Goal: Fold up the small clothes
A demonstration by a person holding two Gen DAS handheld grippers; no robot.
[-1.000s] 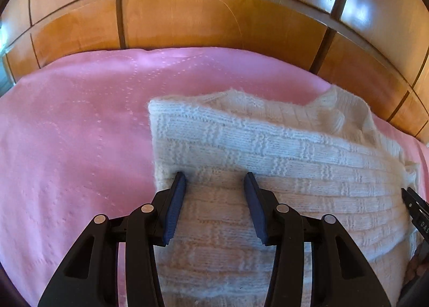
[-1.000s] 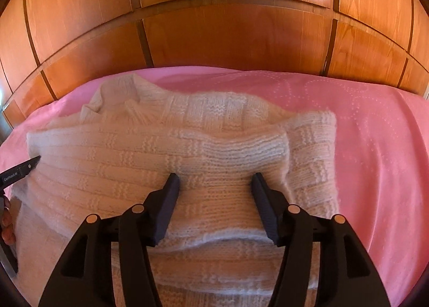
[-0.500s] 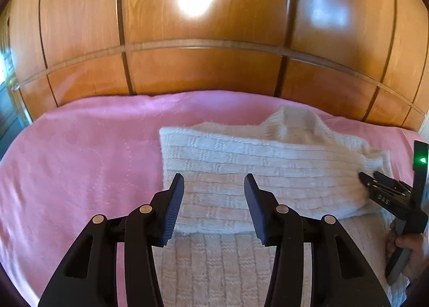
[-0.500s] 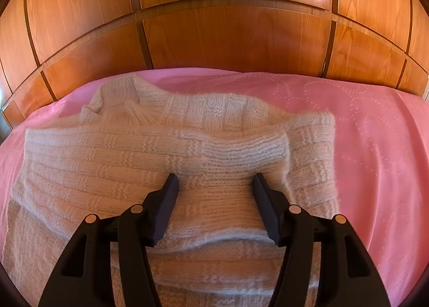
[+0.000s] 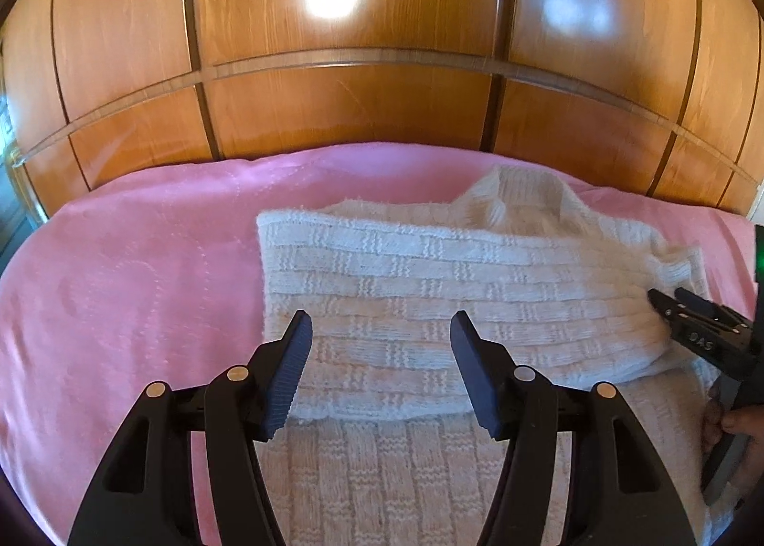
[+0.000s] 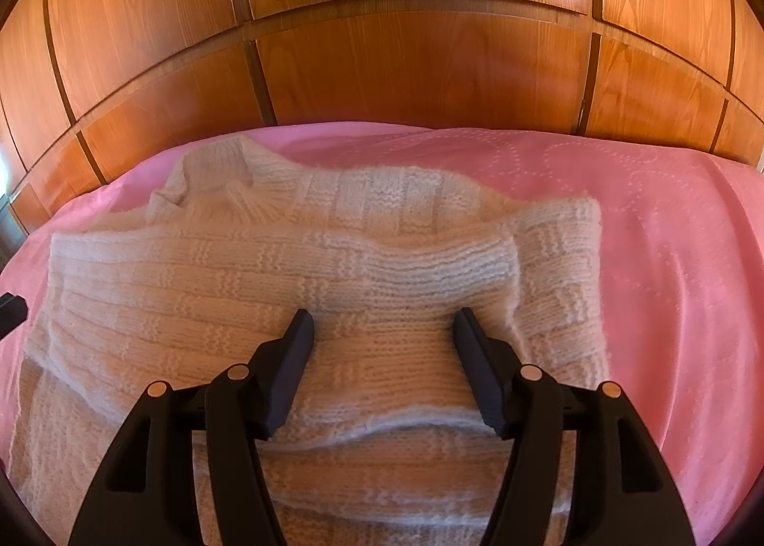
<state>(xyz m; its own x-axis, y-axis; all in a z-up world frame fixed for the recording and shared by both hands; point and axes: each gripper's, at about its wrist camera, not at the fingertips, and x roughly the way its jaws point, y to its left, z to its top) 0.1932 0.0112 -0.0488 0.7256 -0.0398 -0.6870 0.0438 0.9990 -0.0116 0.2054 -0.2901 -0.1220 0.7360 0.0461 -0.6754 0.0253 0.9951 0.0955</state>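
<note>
Across the middle of both frames, a white knit sweater (image 5: pixel 429 307) lies on a pink bedspread (image 5: pixel 133 288), sleeves folded over the body, collar toward the wood panelling (image 5: pixel 358 107)

Risk: loose knit could snag on a pad and drag the top layer, undoing the fold; folded sleeve at centre right of the right view looks bulged, may spring back

Left gripper (image 5: pixel 379 336): jaws have just been opening, now stand about half apart, above the sweater, gripping nothing

Right gripper (image 6: pixel 382 329): jaws half apart, just widened slightly, tips resting against the knit, nothing pinched
</note>
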